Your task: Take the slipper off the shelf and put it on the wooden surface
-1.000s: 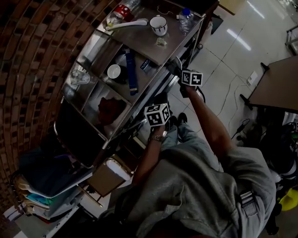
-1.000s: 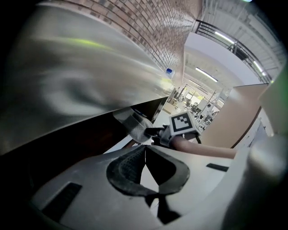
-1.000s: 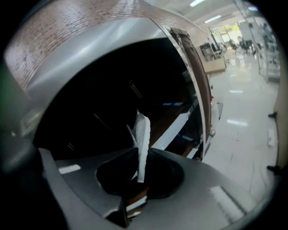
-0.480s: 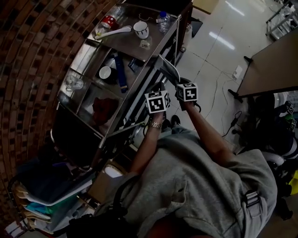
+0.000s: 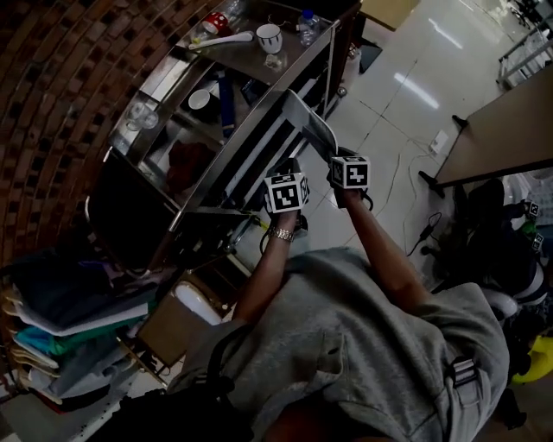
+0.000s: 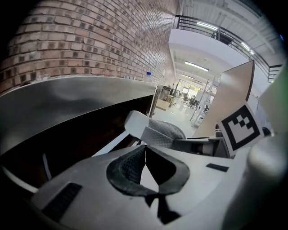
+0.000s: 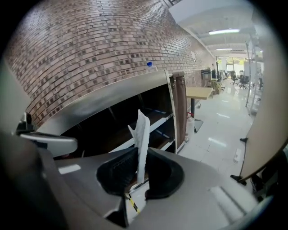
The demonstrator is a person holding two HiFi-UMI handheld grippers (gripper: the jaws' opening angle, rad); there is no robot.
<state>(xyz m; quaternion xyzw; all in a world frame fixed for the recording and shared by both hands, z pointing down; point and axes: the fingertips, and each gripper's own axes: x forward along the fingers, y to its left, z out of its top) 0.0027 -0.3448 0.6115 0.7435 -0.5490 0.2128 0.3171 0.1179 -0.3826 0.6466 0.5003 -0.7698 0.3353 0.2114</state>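
The slipper (image 5: 309,128) is pale with a quilted strap, and it sticks out in front of the metal shelf unit (image 5: 246,121). My right gripper (image 7: 140,156) is shut on its thin edge (image 7: 142,128), and its marker cube (image 5: 350,171) sits just below the slipper in the head view. My left gripper (image 6: 144,150) is shut with nothing between its pads; its cube (image 5: 286,192) is beside the right one. In the left gripper view the slipper (image 6: 155,130) shows just ahead. A wooden table (image 5: 510,121) stands to the right.
The shelf top carries a mug (image 5: 270,36), a water bottle (image 5: 307,24) and a white ladle (image 5: 220,41). Lower shelves hold a bowl (image 5: 200,98) and a red item (image 5: 183,164). Folded clothes (image 5: 60,328) are stacked at lower left. Cables (image 5: 428,229) trail over the tiled floor.
The right gripper has drawn back from the shelf edge, and the slipper has come out with it into the open. The left gripper has stayed close beside it.
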